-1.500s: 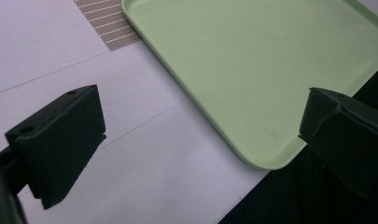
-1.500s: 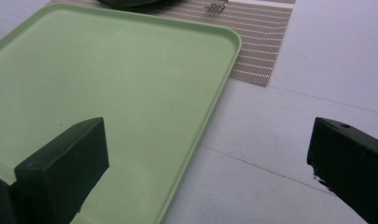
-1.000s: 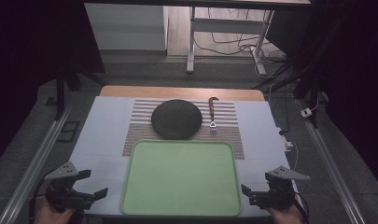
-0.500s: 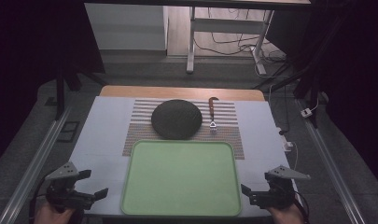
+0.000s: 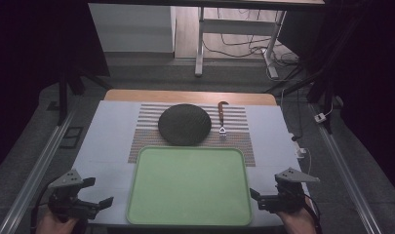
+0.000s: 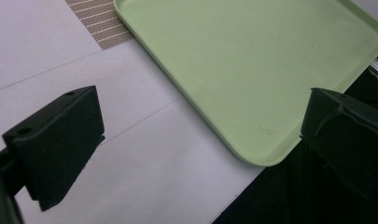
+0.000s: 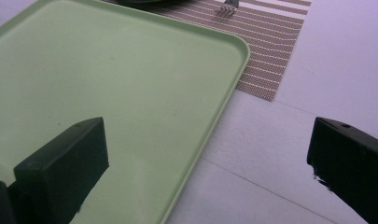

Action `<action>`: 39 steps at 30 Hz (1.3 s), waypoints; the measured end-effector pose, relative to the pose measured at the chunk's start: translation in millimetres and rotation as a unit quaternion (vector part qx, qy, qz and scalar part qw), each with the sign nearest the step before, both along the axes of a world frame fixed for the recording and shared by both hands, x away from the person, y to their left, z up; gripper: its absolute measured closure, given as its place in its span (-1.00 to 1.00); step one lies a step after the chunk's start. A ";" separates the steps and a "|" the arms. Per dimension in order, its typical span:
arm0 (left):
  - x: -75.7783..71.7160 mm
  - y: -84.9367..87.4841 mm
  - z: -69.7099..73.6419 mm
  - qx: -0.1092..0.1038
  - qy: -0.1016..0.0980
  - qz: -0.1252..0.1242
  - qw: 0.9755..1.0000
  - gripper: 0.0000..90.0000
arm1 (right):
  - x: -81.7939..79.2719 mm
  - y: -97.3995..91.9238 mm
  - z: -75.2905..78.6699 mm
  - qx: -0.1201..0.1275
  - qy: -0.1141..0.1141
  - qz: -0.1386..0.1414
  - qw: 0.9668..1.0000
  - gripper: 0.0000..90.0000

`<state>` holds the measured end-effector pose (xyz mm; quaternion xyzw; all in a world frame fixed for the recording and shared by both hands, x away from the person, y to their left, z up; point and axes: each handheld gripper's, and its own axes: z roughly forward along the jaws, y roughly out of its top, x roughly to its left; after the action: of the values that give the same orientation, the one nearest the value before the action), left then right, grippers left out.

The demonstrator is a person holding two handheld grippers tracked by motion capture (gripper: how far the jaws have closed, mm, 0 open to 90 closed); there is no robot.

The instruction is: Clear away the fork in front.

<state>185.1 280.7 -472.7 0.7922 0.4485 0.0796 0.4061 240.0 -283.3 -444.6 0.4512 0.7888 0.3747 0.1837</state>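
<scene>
Likely light, stiff, slick: green tray [image 5: 187,187], best pinched at raised rim, 3 and 9 o'clock; left gripper [image 5: 95,207], right gripper [image 5: 256,197] wide open, empty.

The left gripper [image 5: 95,207], at the lower left of the high view, is black, with a grey three-cornered plate on top and two short black prongs. The right gripper [image 5: 256,199], at the lower right, is built the same: black body, grey plate, a dark cable trailing at the bottom right. In the left gripper view [image 6: 196,149] both jaws are blocky matte-black wedges; the one at the left edge has two small round holes on its upper face. In the right gripper view [image 7: 205,161] the jaws look alike, a small hole near the top of the right one.
</scene>
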 end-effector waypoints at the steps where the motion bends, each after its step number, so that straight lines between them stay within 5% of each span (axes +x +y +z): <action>1: 0.0 0.0 0.0 0.000 0.000 0.000 1.000 -1.00 | 0.6 0.6 -0.5 0.000 -0.001 0.001 1.000 -1.00; 18: 0.1 -0.1 -0.1 0.001 0.001 0.001 1.000 -1.00 | 10.7 11.5 -3.4 -0.007 0.003 0.023 1.000 -1.00; 39: 0.1 0.0 -0.1 0.000 0.001 -0.001 1.000 -1.00 | 25.8 22.5 -4.0 0.017 -0.007 0.053 0.998 -1.00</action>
<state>185.2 280.6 -472.8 0.7928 0.4480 0.0783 0.4058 265.7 -260.8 -448.6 0.4093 0.8038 0.4006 0.1609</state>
